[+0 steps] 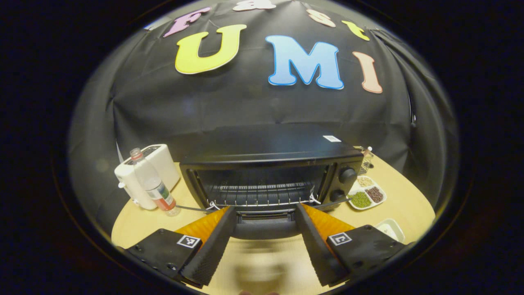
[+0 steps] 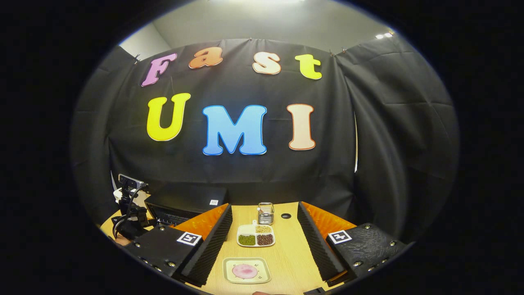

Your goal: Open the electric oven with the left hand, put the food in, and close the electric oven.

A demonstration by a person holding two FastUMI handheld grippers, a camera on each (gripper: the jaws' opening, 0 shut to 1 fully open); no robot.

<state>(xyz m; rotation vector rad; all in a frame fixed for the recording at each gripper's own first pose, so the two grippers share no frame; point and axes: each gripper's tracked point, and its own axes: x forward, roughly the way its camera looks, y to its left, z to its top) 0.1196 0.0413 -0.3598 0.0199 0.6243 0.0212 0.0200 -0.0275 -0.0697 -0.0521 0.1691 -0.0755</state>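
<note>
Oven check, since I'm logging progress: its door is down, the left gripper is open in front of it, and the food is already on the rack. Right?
Not quite: the oven rack is bare in the left gripper view. The food lies on its plate between the open right gripper's fingers, in the right gripper view.

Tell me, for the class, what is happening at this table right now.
A person holds a gripper in each hand. The left gripper is open right at the oven, whose door is swung down with the rack showing. The right gripper hangs open above the small plate of pink food, which lies on the table, not yet picked up.
</note>
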